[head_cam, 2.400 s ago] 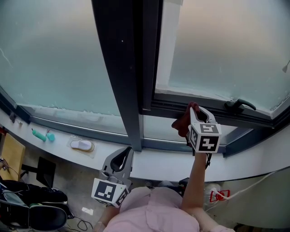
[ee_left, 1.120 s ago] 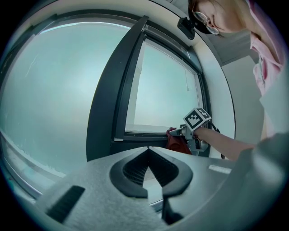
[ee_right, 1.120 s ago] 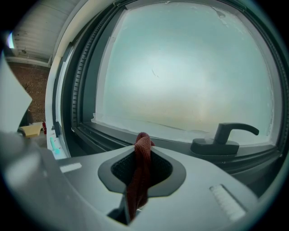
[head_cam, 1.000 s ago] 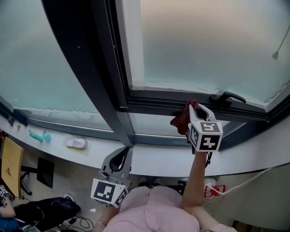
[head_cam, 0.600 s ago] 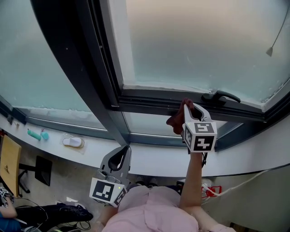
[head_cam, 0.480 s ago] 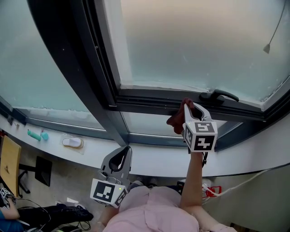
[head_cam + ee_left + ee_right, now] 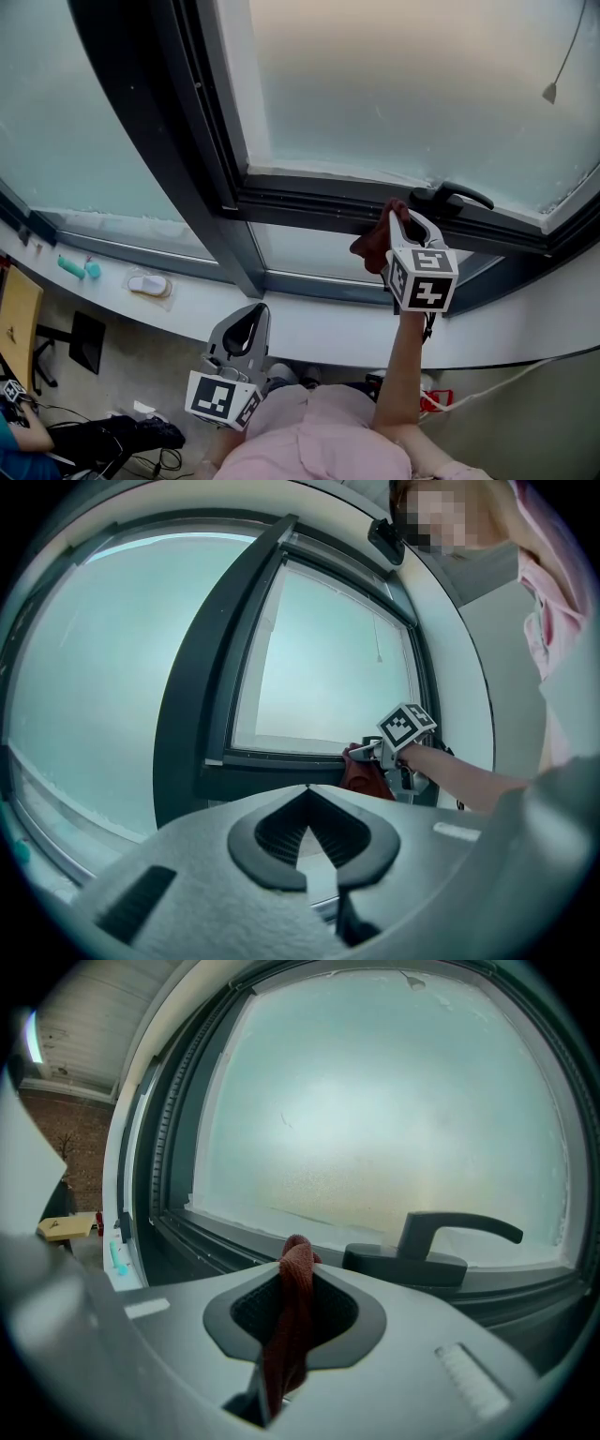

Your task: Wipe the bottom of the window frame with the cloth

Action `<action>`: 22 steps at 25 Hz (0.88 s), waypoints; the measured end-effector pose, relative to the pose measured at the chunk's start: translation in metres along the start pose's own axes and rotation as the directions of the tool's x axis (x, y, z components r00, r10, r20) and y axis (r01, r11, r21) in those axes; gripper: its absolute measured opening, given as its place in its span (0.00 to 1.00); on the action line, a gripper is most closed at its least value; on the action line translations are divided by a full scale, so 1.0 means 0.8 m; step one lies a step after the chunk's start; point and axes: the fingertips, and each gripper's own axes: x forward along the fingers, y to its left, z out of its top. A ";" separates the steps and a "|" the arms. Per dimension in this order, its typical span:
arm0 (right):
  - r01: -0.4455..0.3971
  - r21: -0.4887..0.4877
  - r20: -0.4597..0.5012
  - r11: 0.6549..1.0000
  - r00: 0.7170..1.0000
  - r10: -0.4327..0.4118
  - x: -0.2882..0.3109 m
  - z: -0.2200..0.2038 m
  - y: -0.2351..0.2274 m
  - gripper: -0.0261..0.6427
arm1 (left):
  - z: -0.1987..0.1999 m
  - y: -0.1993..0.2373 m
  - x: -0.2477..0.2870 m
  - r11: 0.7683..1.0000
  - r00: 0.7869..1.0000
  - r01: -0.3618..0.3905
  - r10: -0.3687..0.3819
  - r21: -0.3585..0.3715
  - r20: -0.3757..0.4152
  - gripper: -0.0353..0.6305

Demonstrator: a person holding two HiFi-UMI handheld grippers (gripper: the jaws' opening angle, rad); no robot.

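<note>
Nearest me, the left gripper [image 7: 253, 317] hangs low by the pink shirt, its jaws pressed together on nothing — it takes no part in this. Further out, past the white sill [image 7: 319, 328], the right gripper [image 7: 409, 225] is raised on an outstretched arm with its jaws pinching the red cloth [image 7: 373, 246]. Its own view shows the cloth [image 7: 294, 1316] running up through the pads and bunching just over the tips. The cloth's top sits against the dark bottom rail of the window frame [image 7: 309, 208], and the rest hangs loose to the left of the gripper. What has changed is that over the last couple of seconds the cloth has travelled rightward along that rail. It began well short of the window handle [image 7: 457, 197], and now it is just beside the handle's base — touching or not, I cannot tell. I read this as a wiping stroke under way, with the stretch to the left already covered and the part under and beyond the handle still to do. The handle is the obstacle ahead: the cloth could snag on it, so I'd expect to have to work round it. Behind everything, the frosted pane [image 7: 394, 84] shows nothing through it.
</note>
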 end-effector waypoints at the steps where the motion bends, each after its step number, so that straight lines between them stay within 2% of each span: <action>1: 0.001 -0.001 0.000 1.000 1.000 -0.001 0.000 0.000 -0.001 0.11 | 0.001 0.000 -0.001 1.000 1.000 -0.005 0.005 0.001 0.003 0.05; 22: 0.071 0.044 0.000 0.997 0.998 -0.071 -0.015 -0.011 -0.047 0.11 | -0.004 0.002 -0.011 0.999 0.999 -0.032 0.032 -0.007 0.007 0.05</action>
